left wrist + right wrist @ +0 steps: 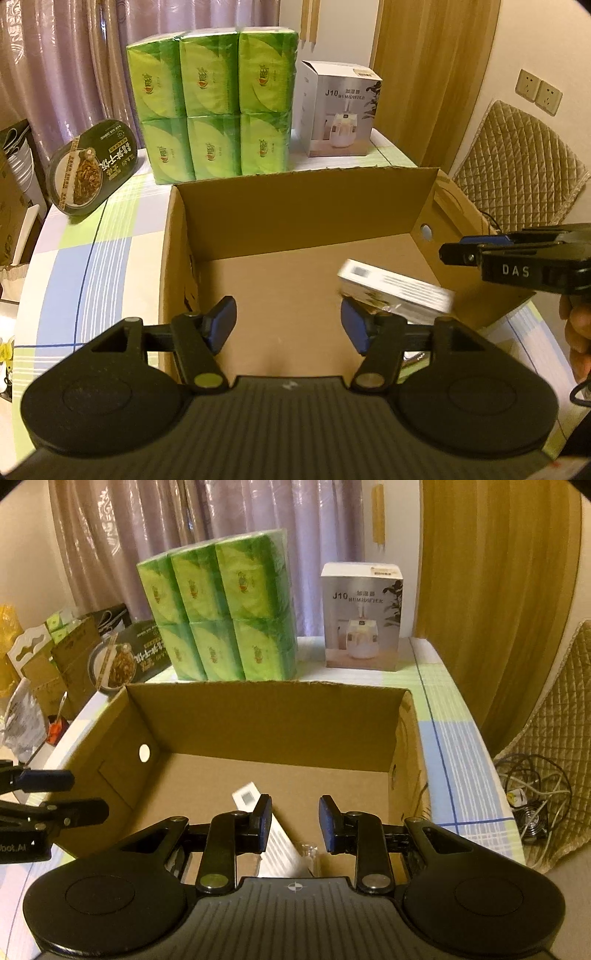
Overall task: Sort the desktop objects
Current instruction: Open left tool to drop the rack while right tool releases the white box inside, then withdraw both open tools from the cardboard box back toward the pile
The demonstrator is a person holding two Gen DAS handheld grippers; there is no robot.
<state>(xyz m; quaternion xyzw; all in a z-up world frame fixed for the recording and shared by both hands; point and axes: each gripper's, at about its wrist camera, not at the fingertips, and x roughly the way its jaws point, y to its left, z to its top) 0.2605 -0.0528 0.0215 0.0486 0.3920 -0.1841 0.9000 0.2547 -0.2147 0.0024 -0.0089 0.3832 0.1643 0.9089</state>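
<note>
An open cardboard box (303, 218) (266, 716) sits on the checked tablecloth. A small white carton (395, 288) (282, 843) lies tilted in its near right part and looks blurred in the left wrist view. My left gripper (288, 302) (88, 792) hovers over the box, open, with nothing between its blue pads. My right gripper (295, 799) (452, 247) hangs over the box's right side, jaws apart. The carton passes below and behind its left finger, and no pad presses on it.
Behind the box stand a pack of green tissue bundles (214, 107), a white humidifier box (340, 110) and a dark instant-food bowl (92, 166). A quilted chair (517, 158) and cables (532, 794) are to the right. A hand (578, 332) holds the right gripper.
</note>
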